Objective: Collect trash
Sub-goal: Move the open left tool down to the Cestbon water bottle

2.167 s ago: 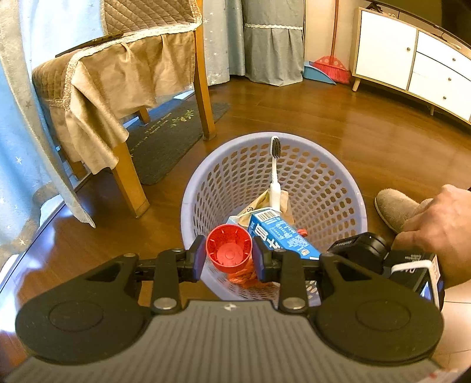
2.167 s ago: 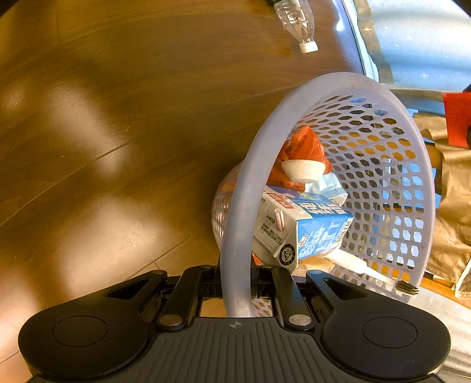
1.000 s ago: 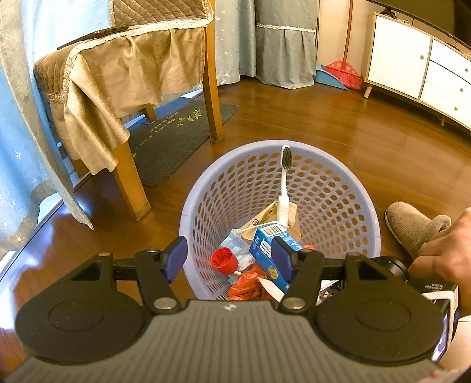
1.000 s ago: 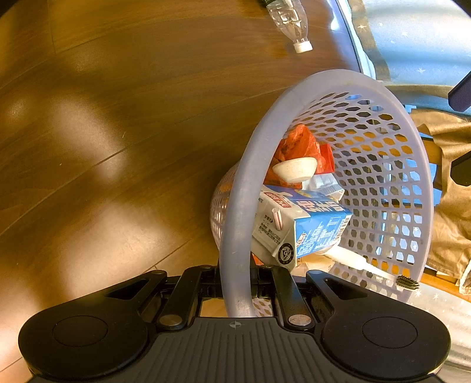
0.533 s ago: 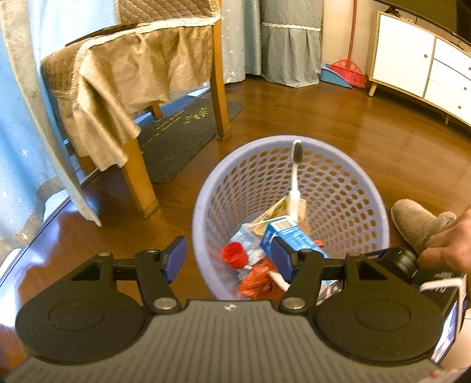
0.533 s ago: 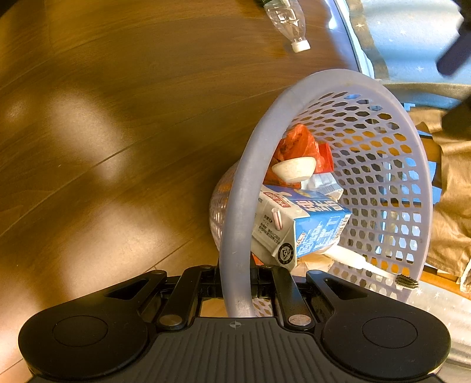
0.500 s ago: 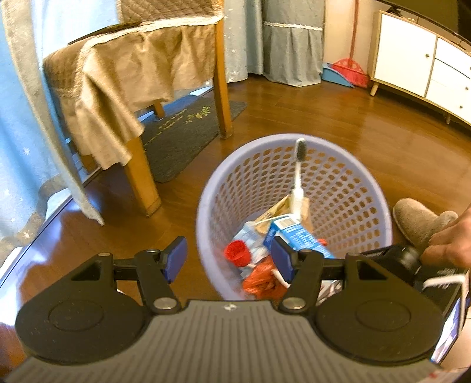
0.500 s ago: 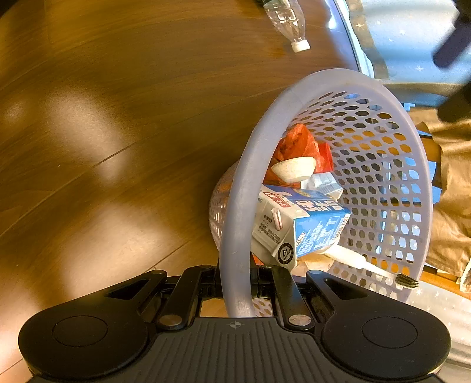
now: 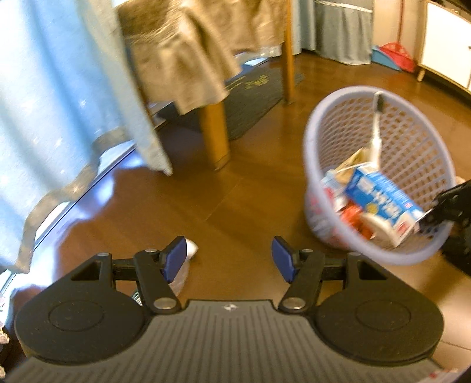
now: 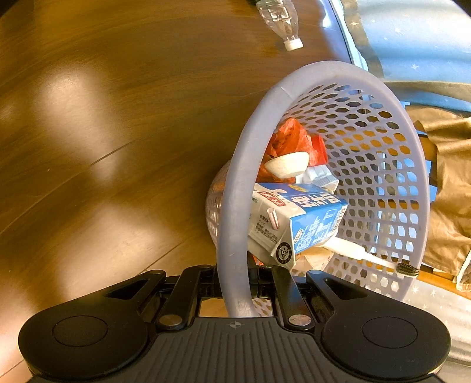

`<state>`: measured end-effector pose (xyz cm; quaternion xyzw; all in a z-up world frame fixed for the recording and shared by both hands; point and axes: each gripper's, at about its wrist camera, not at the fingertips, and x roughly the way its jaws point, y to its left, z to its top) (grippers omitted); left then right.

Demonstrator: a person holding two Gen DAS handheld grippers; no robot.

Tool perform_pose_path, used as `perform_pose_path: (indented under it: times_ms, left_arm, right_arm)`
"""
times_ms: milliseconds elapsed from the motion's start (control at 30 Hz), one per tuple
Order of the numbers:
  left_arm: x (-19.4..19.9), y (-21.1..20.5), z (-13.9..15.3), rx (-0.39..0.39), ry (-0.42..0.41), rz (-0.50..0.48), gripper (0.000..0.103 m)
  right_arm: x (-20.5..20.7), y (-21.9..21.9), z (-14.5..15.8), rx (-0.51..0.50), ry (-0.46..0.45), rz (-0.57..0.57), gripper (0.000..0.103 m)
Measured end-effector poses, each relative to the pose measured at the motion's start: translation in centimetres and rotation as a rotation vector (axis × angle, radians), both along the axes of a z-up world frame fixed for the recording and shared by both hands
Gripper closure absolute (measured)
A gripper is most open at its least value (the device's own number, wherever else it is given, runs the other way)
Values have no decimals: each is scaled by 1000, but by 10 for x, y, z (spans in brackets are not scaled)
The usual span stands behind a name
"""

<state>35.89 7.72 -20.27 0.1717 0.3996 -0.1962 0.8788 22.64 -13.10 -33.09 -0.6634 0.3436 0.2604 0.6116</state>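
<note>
Basket [image 10: 382,147]: lilac perforated plastic, tilted over the floor [image 10: 103,147], holding a blue milk carton [image 10: 312,221], red bag [image 10: 291,141] and toothbrush [image 10: 379,260].
Right gripper [image 10: 238,282]: fingers pinching the basket's rim.
Left gripper [image 9: 228,259]: fingers spread, empty (view blurred).
Bottle [image 10: 282,20]: clear, lying on the floor well apart.
Chair [image 9: 217,59]: cloth-draped, beyond the basket.

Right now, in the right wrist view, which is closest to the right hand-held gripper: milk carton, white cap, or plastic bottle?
From the right hand-held gripper:
1. Milk carton, in the basket, just ahead.
2. White cap, deeper inside.
3. Plastic bottle, far off on the floor.
</note>
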Motion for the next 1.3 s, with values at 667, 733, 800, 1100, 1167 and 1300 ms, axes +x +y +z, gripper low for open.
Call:
perform_pose_path:
  times_ms: [667, 733, 800, 1100, 1167, 1300]
  left_arm:
    - [13, 107, -86, 200, 69, 12, 35]
    - [20, 111, -94, 214, 75, -2, 34]
    - [26, 113, -101, 225, 84, -19, 30]
    - [51, 118, -134, 256, 118, -60, 20]
    - [54, 119, -138, 259, 124, -65, 18]
    - [60, 121, -147, 275, 133, -71, 14]
  right_arm:
    - [2, 2, -4, 7, -21, -7, 97]
    - [0, 0, -3, 8, -22, -6, 97]
    - [-1, -2, -3, 8, -24, -3, 97]
    - [1, -2, -4, 6, -25, -5, 97]
    - [0, 0, -4, 7, -24, -7, 97]
    - [-2, 1, -3, 8, -24, -6, 97]
